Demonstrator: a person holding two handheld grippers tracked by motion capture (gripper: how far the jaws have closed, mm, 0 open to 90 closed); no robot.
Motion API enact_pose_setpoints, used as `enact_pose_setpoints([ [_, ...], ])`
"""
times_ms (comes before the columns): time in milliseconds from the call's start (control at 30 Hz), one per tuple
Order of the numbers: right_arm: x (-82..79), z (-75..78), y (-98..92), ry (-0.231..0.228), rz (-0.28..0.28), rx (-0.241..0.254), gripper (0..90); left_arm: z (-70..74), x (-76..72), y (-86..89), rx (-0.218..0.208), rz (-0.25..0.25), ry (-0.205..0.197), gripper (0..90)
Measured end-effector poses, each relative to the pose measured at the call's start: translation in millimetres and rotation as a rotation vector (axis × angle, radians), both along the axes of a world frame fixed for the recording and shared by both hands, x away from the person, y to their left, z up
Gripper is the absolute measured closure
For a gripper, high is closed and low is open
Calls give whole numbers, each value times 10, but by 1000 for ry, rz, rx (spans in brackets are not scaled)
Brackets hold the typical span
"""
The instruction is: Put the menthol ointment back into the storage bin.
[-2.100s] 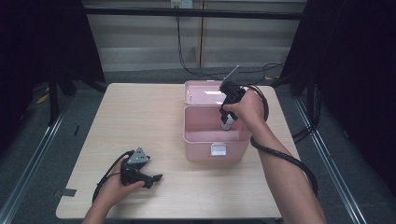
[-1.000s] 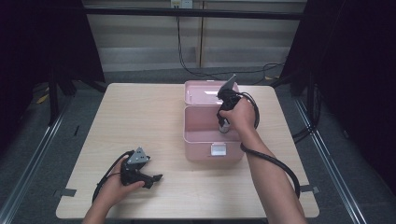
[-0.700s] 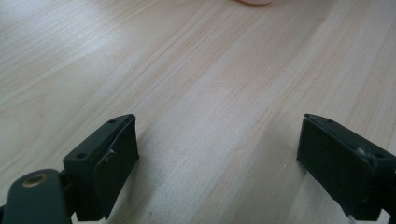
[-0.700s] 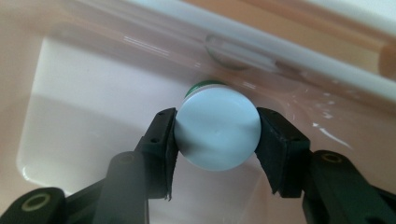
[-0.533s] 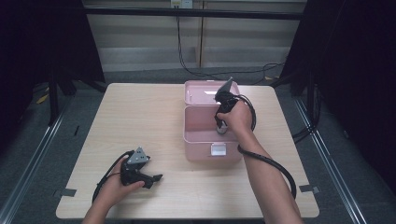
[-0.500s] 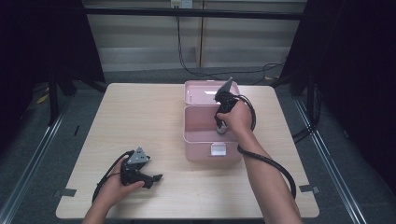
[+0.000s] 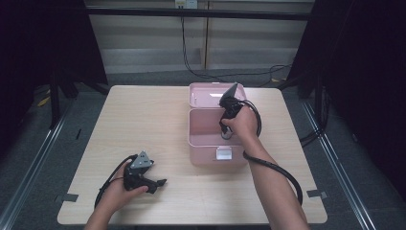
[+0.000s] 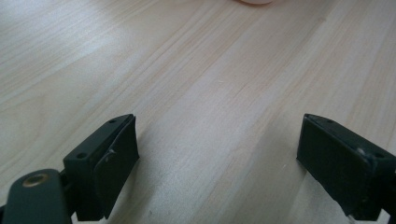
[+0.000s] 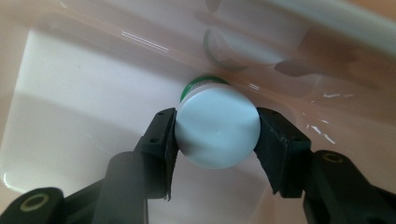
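A pink box (image 7: pixel 206 143) stands open on the wooden table (image 7: pixel 143 120), its lid (image 7: pixel 206 93) laid back behind it. My right gripper (image 7: pixel 226 134) reaches down into the box and is shut on a small bottle with a white cap (image 9: pixel 217 132) and a green band. In the right gripper view both pads (image 9: pixel 167 140) press the cap's sides, close to the box's inner wall (image 9: pixel 116 37). My left gripper (image 7: pixel 160 183) lies low on the table near the front left, held in a hand. In the left gripper view its jaws stand wide apart over bare wood (image 8: pixel 210 116), open and empty.
A white latch (image 7: pixel 223 153) is on the box's front face. Black cables trail from both grippers across the table. Bits of grey tape (image 7: pixel 316 193) mark the table's front corners. Dark floor and metal rails surround the table.
My right gripper has sunk from above the box's back rim down into the box and a little toward its front. The left gripper has stayed still.
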State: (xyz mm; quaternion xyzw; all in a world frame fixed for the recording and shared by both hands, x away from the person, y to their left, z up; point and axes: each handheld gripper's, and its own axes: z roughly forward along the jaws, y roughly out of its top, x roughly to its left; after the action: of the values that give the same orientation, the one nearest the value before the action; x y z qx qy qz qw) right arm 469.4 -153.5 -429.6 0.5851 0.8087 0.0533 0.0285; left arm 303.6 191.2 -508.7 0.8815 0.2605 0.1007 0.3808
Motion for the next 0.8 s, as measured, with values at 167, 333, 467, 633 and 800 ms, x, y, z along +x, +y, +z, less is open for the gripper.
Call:
enact_pose_setpoints([
  [167, 0, 0, 17, -2, 9, -8, 497, 0, 0, 0, 0, 0, 0, 119],
  [333, 0, 4, 42, 1, 13, 0, 477, 0, -1, 0, -1, 0, 1, 119],
  [467, 2, 5, 35, 9, 7, 3, 474, -1, -3, 1, -2, -1, 3, 120],
  [633, -3, 34, 11, 8, -1, 16, 459, -1, -3, 0, -2, -1, 3, 120],
  [800, -10, 71, -13, 3, 1, 14, 435, -1, -3, 0, -3, -1, 3, 121],
])
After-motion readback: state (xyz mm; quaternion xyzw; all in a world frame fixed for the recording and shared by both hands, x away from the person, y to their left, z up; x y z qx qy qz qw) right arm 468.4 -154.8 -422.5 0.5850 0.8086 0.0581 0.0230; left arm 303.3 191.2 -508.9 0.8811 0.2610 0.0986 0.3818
